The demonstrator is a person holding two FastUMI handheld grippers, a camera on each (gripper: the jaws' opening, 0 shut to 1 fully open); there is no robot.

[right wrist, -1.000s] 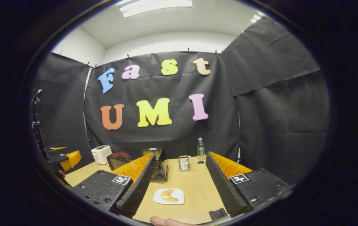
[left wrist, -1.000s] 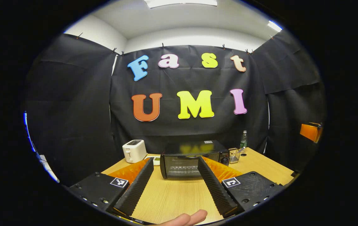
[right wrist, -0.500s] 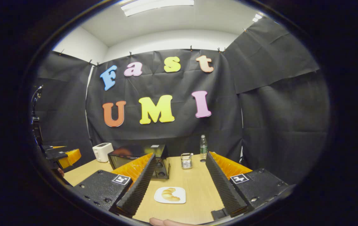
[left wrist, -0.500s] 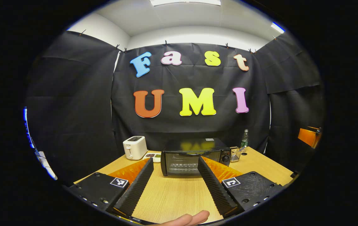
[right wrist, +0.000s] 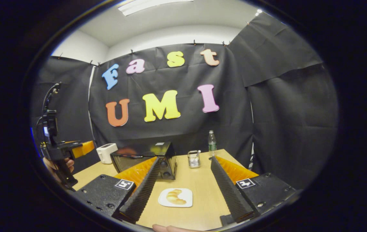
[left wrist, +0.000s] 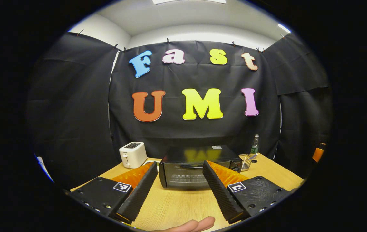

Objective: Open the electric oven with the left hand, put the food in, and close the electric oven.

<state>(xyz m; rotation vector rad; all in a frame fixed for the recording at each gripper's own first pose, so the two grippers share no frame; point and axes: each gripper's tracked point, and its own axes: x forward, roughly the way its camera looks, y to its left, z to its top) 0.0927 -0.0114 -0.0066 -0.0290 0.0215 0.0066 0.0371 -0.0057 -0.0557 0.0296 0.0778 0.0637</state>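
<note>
The left gripper [left wrist: 179, 175], fingers spread and empty, has been brought nearer the closed electric oven [left wrist: 188, 166]. The right gripper [right wrist: 183, 170], likewise spread wide, is held above the croissant [right wrist: 175, 197] on its white plate [right wrist: 186, 202].

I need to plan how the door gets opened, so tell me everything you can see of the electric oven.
The electric oven is a small black countertop box with a glossy top that mirrors the wall. Its glass door is closed, with a bar handle along the door's upper edge and a rack faintly visible behind the glass. Two round knobs sit one above the other on the panel at its right end. It stands upright on the wooden table, ahead of the open left gripper, which is not touching it.
</note>
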